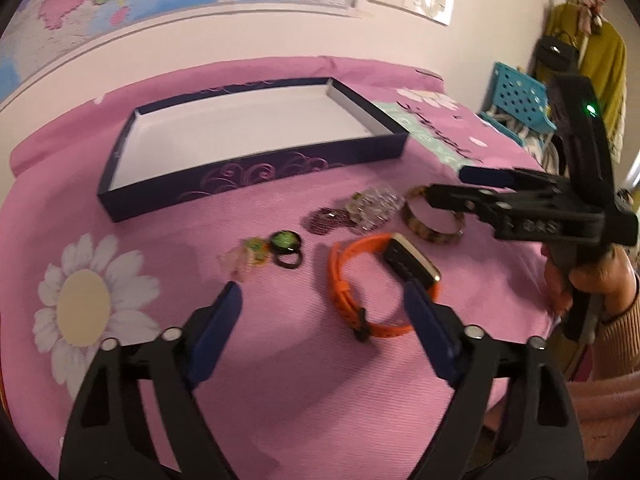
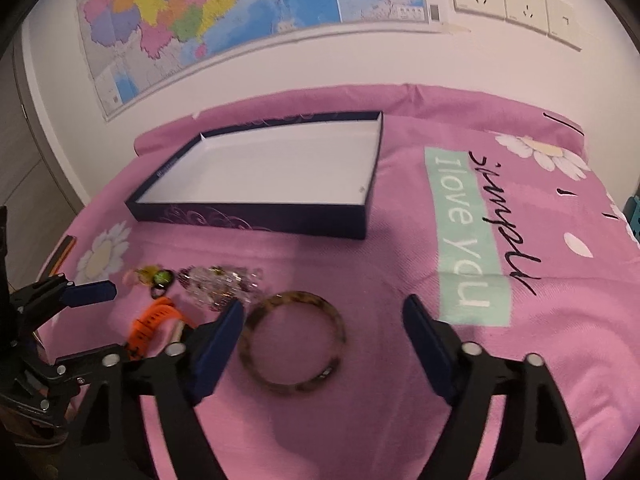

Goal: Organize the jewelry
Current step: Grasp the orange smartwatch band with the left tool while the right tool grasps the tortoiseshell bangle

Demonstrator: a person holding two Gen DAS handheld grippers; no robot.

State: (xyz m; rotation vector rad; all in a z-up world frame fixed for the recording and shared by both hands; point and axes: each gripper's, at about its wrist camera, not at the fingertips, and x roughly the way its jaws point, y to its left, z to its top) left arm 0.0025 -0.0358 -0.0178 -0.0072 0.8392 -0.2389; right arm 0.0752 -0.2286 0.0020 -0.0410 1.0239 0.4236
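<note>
A dark purple box (image 1: 256, 172) with a white inside lies open on the pink bedspread; it also shows in the right wrist view (image 2: 256, 220). In front of it lie an orange watch (image 1: 360, 280), a tortoiseshell bangle (image 2: 292, 344), a clear bead bracelet (image 1: 374, 206), a dark red bead piece (image 1: 328, 220), a green-faced ring (image 1: 285, 246) and a small yellow-pink trinket (image 1: 250, 256). My left gripper (image 1: 324, 312) is open just above the watch. My right gripper (image 2: 324, 320) is open, hovering over the bangle.
The pink bedspread (image 2: 400, 360) has daisy prints and a mint "I love you" panel (image 2: 468, 240). A wall with a map (image 2: 240, 12) and sockets (image 2: 516, 0) stands behind. A blue crate (image 1: 520, 100) and hanging clothes (image 1: 592, 52) are at the right.
</note>
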